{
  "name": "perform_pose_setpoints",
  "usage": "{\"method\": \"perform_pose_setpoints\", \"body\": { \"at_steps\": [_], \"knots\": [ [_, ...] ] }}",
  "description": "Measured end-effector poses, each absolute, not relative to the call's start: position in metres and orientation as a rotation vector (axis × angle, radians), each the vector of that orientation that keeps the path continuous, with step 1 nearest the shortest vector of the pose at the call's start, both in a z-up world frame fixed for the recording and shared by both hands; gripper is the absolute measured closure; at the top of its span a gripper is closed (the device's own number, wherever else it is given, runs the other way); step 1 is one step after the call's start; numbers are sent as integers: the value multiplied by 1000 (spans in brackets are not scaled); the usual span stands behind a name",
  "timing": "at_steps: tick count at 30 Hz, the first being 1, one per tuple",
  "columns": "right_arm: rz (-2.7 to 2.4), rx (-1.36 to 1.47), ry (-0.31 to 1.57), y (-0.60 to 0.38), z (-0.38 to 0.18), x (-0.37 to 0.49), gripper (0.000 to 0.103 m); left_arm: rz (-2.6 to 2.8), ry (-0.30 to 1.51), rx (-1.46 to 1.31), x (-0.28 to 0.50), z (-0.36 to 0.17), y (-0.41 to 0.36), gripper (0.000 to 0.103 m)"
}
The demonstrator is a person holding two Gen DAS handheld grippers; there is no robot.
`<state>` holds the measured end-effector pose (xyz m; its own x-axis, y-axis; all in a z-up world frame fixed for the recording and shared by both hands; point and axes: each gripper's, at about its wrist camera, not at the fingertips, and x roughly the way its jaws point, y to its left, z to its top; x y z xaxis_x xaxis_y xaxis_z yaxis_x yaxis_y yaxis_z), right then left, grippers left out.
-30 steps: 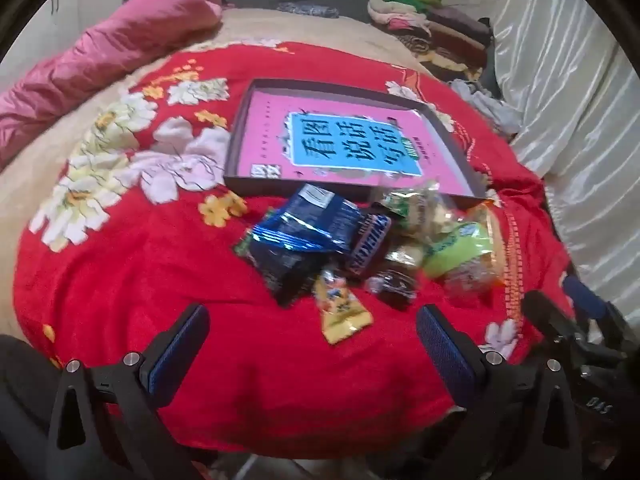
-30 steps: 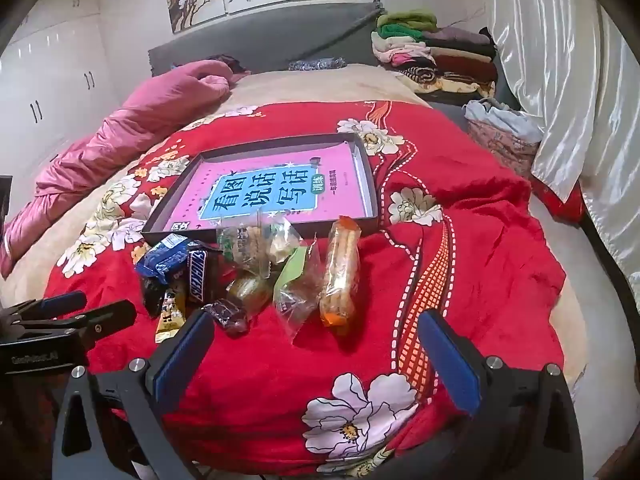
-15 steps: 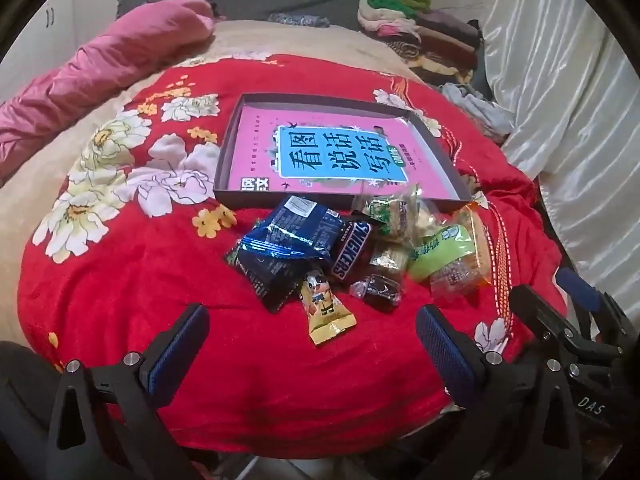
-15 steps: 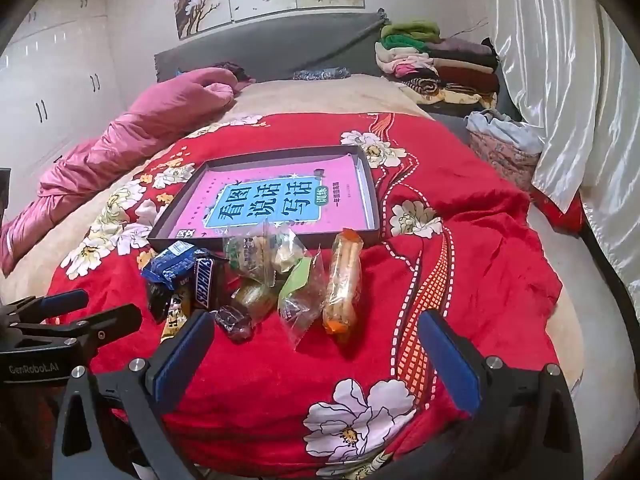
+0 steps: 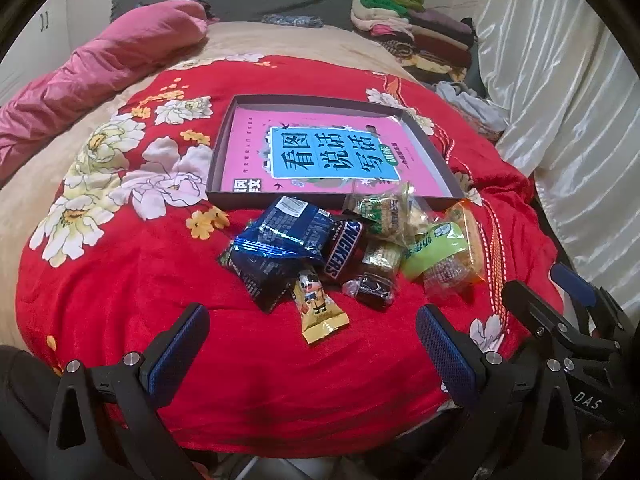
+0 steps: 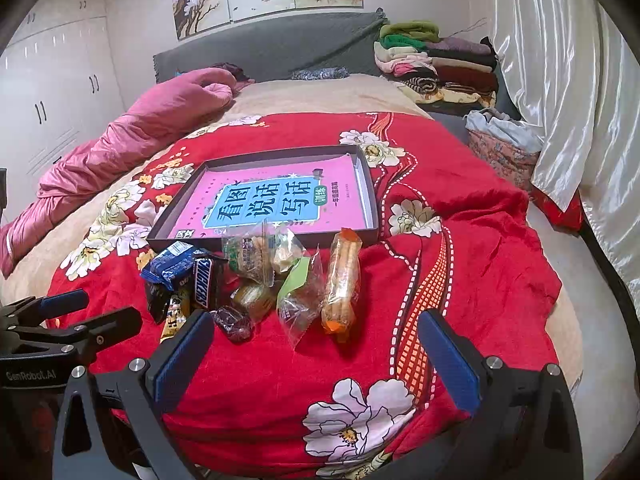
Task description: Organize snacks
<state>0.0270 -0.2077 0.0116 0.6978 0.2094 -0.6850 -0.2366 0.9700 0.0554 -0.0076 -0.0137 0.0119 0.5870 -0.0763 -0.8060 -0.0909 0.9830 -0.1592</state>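
Both grippers hung level over the near edge of the red floral blanket (image 5: 120,280), aimed at the snack pile. On the left, the left gripper (image 5: 312,354) was spread wide, gripping nothing; the right gripper (image 6: 316,352) beside it likewise gaped, empty. Ahead lay the snacks: blue packet (image 5: 280,232), Snickers bar (image 5: 342,250), yellow candy (image 5: 318,306), green-labelled bag (image 5: 436,250) and orange-ended cracker sleeve (image 6: 340,284), all touching or overlapping just before the dark tray (image 5: 216,168). Small wrappers in the middle were too jumbled to identify.
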Motion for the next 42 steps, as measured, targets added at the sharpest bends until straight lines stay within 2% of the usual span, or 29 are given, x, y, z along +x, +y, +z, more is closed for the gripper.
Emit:
{"method": "perform_pose_setpoints", "body": {
  "at_steps": [42],
  "knots": [
    [248,-41,763,-208,12,28,0,-3,949,-186,-7,7,-16,0]
  ]
}}
